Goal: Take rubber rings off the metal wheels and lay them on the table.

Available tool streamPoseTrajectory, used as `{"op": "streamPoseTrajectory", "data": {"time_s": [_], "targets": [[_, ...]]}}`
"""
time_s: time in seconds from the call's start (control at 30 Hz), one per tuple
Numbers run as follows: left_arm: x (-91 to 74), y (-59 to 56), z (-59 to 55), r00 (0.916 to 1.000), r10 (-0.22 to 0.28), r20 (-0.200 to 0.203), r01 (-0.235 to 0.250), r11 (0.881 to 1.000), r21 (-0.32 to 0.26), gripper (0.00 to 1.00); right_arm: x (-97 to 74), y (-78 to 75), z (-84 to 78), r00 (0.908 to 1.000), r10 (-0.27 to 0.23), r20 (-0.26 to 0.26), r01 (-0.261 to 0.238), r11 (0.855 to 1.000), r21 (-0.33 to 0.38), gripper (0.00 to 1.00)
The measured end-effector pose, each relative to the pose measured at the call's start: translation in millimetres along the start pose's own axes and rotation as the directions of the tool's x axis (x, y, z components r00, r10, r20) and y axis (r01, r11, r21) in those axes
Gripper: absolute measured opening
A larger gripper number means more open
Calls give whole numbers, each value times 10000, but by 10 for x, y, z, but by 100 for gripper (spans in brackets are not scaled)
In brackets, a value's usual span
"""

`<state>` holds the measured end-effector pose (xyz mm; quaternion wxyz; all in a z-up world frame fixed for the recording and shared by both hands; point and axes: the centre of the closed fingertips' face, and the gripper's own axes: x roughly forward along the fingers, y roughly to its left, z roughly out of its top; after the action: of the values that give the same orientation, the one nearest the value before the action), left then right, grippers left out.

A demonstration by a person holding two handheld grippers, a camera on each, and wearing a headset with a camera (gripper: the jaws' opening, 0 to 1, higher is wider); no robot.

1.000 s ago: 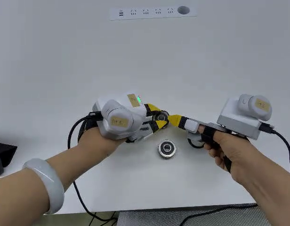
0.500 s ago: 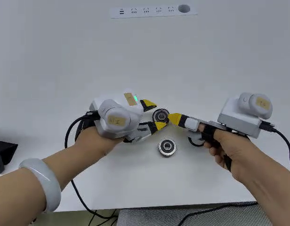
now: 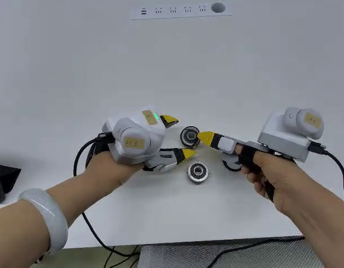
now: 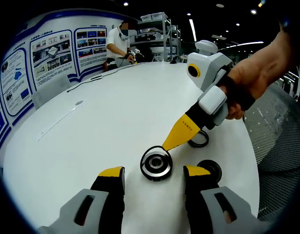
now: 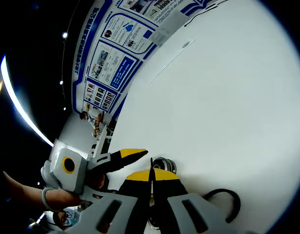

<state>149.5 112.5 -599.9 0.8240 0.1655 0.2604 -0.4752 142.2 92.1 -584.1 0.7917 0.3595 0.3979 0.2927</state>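
Note:
A metal wheel [image 3: 190,135] with a black rubber ring on it lies flat on the white table [image 3: 161,67]. My left gripper [image 3: 180,135] is open, its yellow-tipped jaws spread on either side of this wheel [image 4: 157,163] without touching it. My right gripper [image 3: 204,137] is shut, its yellow tip against the wheel's right rim; whether it pinches the rubber I cannot tell. From the right gripper [image 5: 151,174] the wheel [image 5: 164,163] sits just past the tips. A second wheel [image 3: 198,172] lies nearer me. A loose rubber ring [image 3: 232,163] lies half hidden under the right gripper.
A power strip [image 3: 180,11] is set in the table at the far edge. A black object [image 3: 1,181] sits at the left edge, and a black cable [image 3: 82,159] trails from my left gripper. A person [image 4: 118,41] stands far off beyond the table.
My left gripper has opened, let go of the wheel and drawn back a little to the left. The right gripper stays shut at the wheel's rim.

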Motion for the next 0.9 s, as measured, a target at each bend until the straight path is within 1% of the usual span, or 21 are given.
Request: {"op": "streamPoseTrajectory", "data": {"time_s": [0.17,0.3,0.6,0.7,0.9], "targets": [[-12,2,-19,10000,2,12,-2,9999,-143,53,-25,38,3,9999,100,53,-100,9999,19,2],[-19,11,-49,10000,11,2,-11,9998,-185,54,-51,72,14,9998,183,121,-184,9998,38,2],[-40,23,-71,10000,84,3,-84,9996,-287,58,-178,192,21,9984,439,350,-443,9989,123,2],[-45,22,-72,9999,101,14,-100,9995,-312,58,-240,192,8,9982,458,392,-464,9988,141,2],[-72,31,-81,9999,166,38,-165,9991,-389,59,-400,94,-38,9987,255,450,-265,9994,237,2]]}}
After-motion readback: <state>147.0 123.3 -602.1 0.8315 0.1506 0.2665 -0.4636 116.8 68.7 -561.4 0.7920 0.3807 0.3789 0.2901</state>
